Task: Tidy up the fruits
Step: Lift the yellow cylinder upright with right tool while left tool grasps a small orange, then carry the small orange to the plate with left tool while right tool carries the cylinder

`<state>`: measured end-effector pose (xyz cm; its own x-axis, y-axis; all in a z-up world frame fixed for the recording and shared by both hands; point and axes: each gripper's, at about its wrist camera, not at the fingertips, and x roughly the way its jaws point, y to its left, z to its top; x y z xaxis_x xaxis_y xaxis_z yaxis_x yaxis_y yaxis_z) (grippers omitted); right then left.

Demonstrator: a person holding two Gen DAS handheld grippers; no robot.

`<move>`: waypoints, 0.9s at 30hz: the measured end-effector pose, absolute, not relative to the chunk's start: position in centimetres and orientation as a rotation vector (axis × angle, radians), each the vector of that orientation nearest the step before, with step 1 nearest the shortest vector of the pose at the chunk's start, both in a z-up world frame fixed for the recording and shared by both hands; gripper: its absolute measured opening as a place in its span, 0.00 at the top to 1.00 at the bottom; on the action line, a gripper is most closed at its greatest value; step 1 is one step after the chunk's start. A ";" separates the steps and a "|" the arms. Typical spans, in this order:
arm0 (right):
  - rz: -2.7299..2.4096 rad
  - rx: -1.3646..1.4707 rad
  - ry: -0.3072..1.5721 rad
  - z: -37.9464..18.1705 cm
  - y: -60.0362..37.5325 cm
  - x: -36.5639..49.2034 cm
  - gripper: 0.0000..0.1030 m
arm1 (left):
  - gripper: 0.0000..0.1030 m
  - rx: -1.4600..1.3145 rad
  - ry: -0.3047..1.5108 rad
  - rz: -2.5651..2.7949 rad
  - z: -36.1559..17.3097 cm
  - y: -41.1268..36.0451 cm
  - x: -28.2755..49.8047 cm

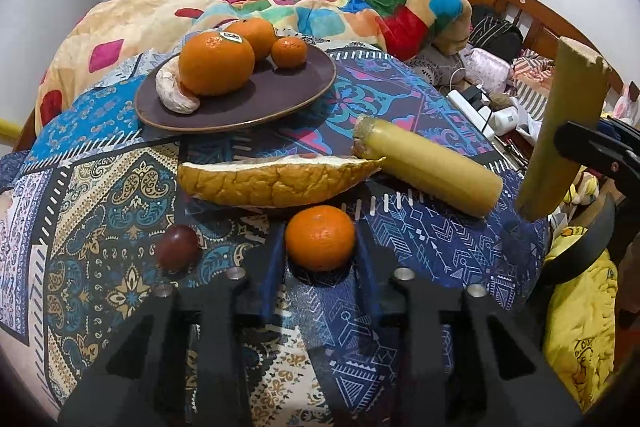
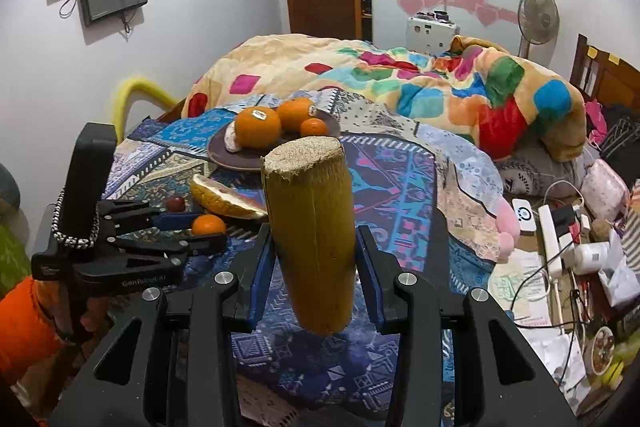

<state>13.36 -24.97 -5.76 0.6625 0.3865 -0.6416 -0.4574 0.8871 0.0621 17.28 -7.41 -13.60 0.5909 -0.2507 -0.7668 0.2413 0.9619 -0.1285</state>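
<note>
A: Bedroom; patterned cloth [image 1: 120,195] over the bed is the work surface. Dark plate [image 1: 248,107] at 11 o'clock in the left wrist view carries three oranges [image 1: 216,63] and a peeled segment [image 1: 172,95].

B: Left gripper [image 1: 320,247]?

A: Fingers either side of a small orange [image 1: 320,237] on the cloth. Contact unclear, looks close but can't tell if clamped.

B: Right gripper [image 2: 314,247]?

A: Clamped on a sugarcane piece [image 2: 310,227], upright, lifted off the cloth.

B: Rest?

A: Peel [image 1: 276,181] at 12 o'clock of the small orange, second cane piece [image 1: 432,167] at 1, dark round fruit [image 1: 176,247] at 9.
</note>
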 end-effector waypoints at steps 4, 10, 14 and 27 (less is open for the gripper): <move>0.472 -0.099 0.703 -5.8 -25.2 13.7 0.65 | 0.68 -0.017 0.890 -0.285 -13.4 -7.0 17.1; 0.476 -0.098 0.694 -5.4 -24.6 14.6 0.65 | 0.68 -0.017 0.840 -0.272 -11.6 -5.1 16.2; 0.487 -0.087 0.683 -4.9 -23.8 15.4 0.65 | 0.68 -0.022 0.808 -0.245 -10.4 -3.6 15.8; 0.528 -0.124 0.627 -2.9 -20.1 17.7 0.65 | 0.68 -0.049 0.739 -0.173 -7.4 0.8 18.7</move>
